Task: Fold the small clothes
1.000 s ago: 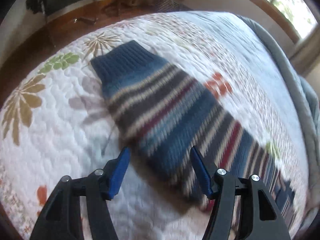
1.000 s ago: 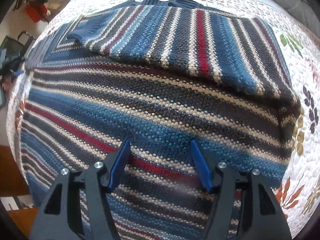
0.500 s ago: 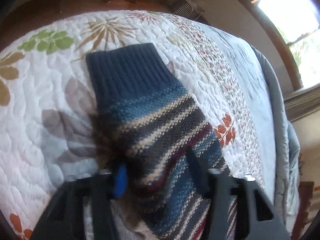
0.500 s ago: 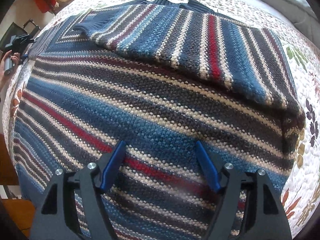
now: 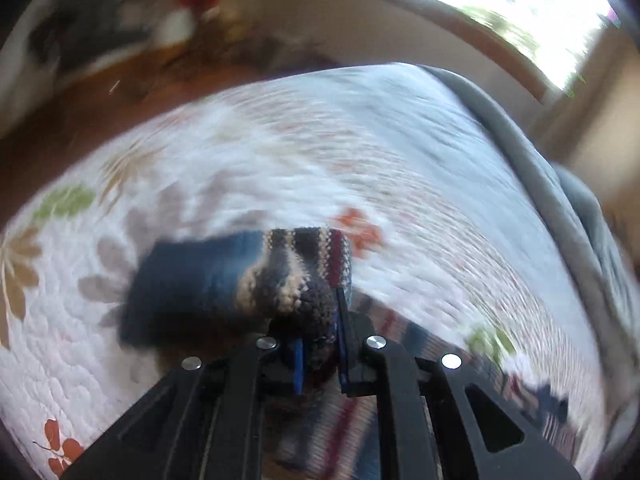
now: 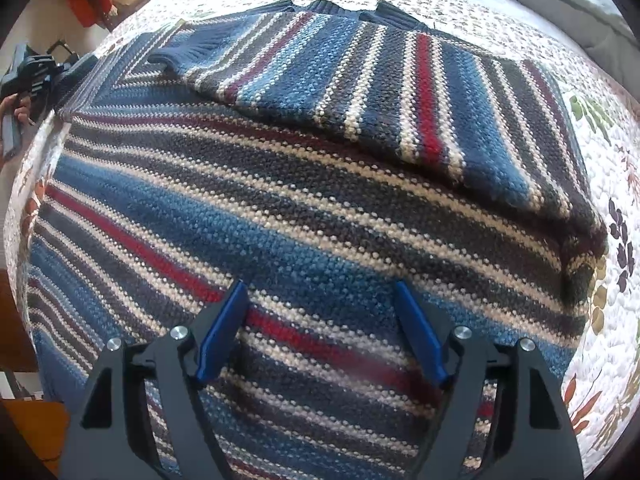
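Tightly, left tool [image 5: 320, 354] pinches chunky knit sleeve [image 5: 256, 276].

Under my tongs spreads a white quilt [image 5: 280, 168] stitched with leaves and flowers, edged at right by a grey blanket [image 5: 532, 168]. Brown wood floor [image 5: 80, 120] fills the upper left, blurred furniture behind it. A bright window [image 5: 500, 4] glares at the upper right.
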Available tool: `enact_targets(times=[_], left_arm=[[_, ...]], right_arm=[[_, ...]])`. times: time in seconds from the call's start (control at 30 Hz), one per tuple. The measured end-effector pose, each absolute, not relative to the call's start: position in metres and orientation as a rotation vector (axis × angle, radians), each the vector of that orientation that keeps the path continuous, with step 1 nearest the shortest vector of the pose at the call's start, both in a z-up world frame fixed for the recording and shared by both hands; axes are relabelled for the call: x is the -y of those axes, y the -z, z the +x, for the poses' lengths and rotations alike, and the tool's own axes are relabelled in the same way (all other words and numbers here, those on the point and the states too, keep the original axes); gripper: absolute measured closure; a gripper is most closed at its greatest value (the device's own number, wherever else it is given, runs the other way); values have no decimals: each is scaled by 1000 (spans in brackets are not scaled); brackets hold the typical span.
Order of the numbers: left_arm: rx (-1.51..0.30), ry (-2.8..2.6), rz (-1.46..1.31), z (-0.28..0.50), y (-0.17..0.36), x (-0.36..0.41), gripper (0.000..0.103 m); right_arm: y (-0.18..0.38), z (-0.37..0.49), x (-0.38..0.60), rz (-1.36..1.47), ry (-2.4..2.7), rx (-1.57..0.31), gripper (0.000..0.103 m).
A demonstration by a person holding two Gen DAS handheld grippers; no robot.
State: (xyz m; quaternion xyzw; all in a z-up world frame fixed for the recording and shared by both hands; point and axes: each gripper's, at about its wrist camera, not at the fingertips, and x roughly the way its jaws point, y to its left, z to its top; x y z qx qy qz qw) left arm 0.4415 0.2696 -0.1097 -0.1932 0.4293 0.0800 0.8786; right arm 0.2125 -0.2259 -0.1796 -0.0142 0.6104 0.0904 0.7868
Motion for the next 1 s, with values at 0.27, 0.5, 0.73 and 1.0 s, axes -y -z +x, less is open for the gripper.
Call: enact_targets(times=[0.27, 0.5, 0.73, 1.0], left_arm=[[-847, 164, -87, 395, 80, -114, 90], [-981, 457, -17, 356, 104, -24, 43], [-991, 695, 50, 303, 95, 3, 28], [-1137, 570, -270, 311, 98, -66, 27]], right_arm=[[174, 205, 244, 39, -214, -1302, 28], [168, 193, 262, 71, -219, -1299, 28], [166, 182, 268, 71, -217, -1302, 28], [167, 185, 265, 75, -210, -1305, 28]])
